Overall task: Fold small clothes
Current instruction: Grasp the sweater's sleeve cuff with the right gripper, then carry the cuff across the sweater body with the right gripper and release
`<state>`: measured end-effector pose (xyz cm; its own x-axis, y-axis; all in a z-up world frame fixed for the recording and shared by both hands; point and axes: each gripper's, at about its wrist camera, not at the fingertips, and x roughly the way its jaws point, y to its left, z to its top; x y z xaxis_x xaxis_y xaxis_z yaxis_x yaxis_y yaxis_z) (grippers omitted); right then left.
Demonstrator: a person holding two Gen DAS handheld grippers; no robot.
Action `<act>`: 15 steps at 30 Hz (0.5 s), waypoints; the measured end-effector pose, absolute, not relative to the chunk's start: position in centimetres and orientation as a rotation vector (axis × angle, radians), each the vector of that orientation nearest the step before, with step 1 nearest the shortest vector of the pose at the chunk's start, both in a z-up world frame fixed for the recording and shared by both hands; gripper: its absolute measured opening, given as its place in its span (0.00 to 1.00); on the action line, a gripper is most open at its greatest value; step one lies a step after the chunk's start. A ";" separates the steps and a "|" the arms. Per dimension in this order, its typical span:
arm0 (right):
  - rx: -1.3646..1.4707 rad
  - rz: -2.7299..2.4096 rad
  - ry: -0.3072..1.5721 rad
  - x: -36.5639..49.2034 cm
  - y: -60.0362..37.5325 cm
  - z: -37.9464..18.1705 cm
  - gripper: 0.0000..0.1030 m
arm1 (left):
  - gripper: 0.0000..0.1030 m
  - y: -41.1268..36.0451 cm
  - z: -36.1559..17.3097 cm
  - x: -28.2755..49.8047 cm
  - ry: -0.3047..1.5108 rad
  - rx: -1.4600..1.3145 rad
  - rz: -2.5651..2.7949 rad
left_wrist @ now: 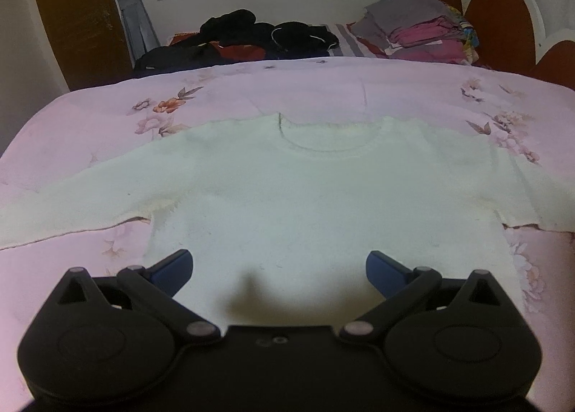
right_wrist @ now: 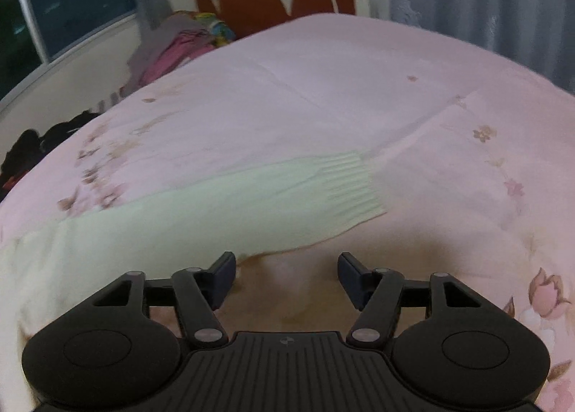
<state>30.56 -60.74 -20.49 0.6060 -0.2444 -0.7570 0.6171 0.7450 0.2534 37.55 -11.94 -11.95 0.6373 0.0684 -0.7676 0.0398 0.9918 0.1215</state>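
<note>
A small cream-white knit sweater (left_wrist: 294,193) lies flat on the pink floral bedspread (left_wrist: 251,88), neckline away from me, both sleeves spread out to the sides. My left gripper (left_wrist: 279,270) is open and empty, hovering over the sweater's lower body near the hem. In the right wrist view the sweater's right sleeve (right_wrist: 222,203) stretches out to its ribbed cuff (right_wrist: 355,185). My right gripper (right_wrist: 286,277) is open and empty, just below the sleeve's lower edge, over bare bedspread (right_wrist: 323,96).
A heap of dark clothes (left_wrist: 251,38) lies at the far side of the bed. A stack of folded grey and pink clothes (left_wrist: 417,27) sits at the far right by the red-and-white headboard (left_wrist: 503,13). A window and curtains stand behind.
</note>
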 end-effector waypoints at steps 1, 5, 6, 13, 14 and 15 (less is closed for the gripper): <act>0.542 -0.532 0.767 30.8 -61.4 -20.7 0.61 | 1.00 -12.0 -12.0 37.7 0.882 0.134 0.024; 0.530 -0.538 0.747 31.8 -62.0 -20.8 0.51 | 1.00 -12.0 -12.3 37.9 0.888 0.143 0.048; 0.525 -0.539 0.743 32.0 -62.0 -20.9 0.34 | 1.00 -12.0 -12.3 38.0 0.888 0.144 0.052; 0.543 -0.521 0.685 32.0 -62.4 -20.7 0.06 | 0.99 -11.8 -12.3 38.3 0.899 0.139 0.053; 0.539 -0.515 0.672 32.1 -62.2 -20.5 0.05 | 0.99 -11.7 -12.3 38.4 0.902 0.133 0.050; 0.534 -0.506 0.659 32.1 -61.9 -20.1 0.05 | 0.99 -11.6 -12.3 38.5 0.905 0.128 0.046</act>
<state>32.11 -61.93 -20.14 0.6818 -0.2655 -0.6816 0.5898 0.7508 0.2975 38.48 -11.59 -12.29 0.6176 0.0933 -0.7810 0.0143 0.9914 0.1298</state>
